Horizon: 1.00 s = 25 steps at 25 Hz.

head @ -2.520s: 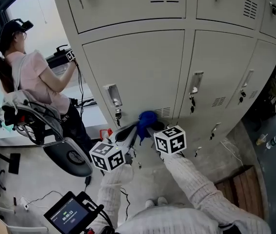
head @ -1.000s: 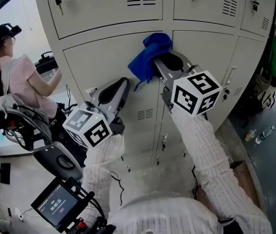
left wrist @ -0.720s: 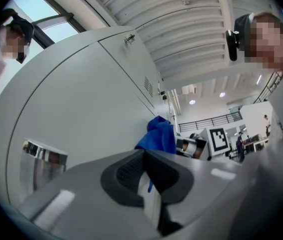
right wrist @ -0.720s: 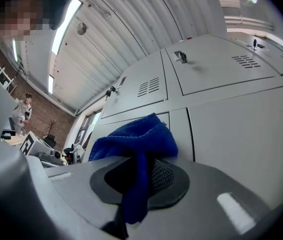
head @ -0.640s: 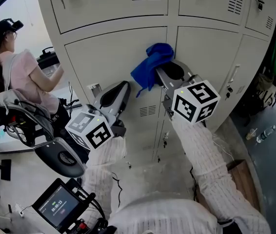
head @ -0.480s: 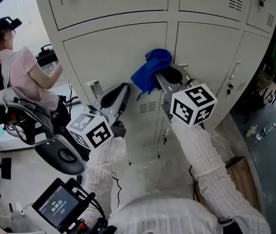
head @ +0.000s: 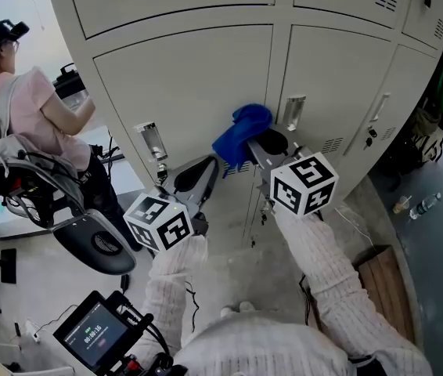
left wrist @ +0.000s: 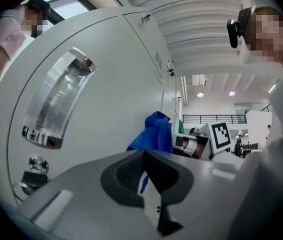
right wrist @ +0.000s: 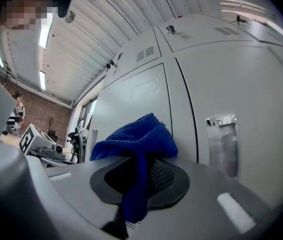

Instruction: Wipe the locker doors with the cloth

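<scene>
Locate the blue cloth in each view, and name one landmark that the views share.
Head view: centre, the blue cloth is pressed to the lockers, clamped in the right gripper.
Left gripper view: right of centre, against the door.
Right gripper view: centre, draped between the jaws.
Shared landmark: the grey locker door left of the cloth.

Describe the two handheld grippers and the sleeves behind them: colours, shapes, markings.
The left gripper and right gripper look alike. Both are smooth, light-grey tapered shells with a dark, oval, textured pad set into the jaws. Each carries a white cube printed with black square markers: the left cube and the right cube. The person wears cream ribbed-knit sleeves, the left sleeve and the right sleeve.
</scene>
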### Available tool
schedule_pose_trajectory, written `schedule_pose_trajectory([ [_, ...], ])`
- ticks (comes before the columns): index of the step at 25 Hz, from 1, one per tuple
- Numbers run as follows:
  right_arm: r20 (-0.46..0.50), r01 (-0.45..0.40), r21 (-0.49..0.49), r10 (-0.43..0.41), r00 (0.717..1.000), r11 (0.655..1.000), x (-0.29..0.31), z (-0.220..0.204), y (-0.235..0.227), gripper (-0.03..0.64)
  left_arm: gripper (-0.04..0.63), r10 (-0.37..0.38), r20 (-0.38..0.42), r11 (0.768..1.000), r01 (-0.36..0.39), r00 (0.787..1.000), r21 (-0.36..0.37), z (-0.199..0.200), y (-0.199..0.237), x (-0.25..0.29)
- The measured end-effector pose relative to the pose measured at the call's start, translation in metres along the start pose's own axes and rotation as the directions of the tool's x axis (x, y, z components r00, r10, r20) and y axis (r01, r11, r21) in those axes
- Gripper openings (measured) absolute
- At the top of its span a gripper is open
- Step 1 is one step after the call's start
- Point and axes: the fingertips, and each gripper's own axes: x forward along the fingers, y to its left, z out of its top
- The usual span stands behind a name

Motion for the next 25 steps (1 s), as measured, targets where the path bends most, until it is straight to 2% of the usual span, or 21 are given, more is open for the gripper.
schedule_pose_trajectory([
  [11, -0.148, 0.021, 0.130, -0.002, 0.989, 0.991, -0.003, -0.083, -0.007, 0.049, -0.002, -0.027, -0.065, 0.994, 0.020, 0.998, -0.106, -0.056, 0.002, 0.006],
  [14, -0.180, 0.034, 0.149, -0.007, 0.984, 0.988, -0.003, -0.101, -0.005, 0.049, -0.001, -0.024, -0.095, 0.995, 0.014, 0.995, -0.101, -0.070, 0.001, 0.006],
  [16, -0.216, 0.042, 0.157, -0.007, 0.976, 0.987, -0.004, -0.114, -0.003, 0.049, 0.000, -0.020, -0.125, 0.996, 0.008, 0.992, -0.089, -0.081, -0.002, 0.006],
  [25, -0.345, 0.074, 0.167, -0.012, 0.939, 0.983, -0.006, -0.163, -0.001, 0.049, 0.000, 0.001, -0.167, 0.989, -0.026, 0.986, -0.144, -0.110, 0.004, 0.002],
])
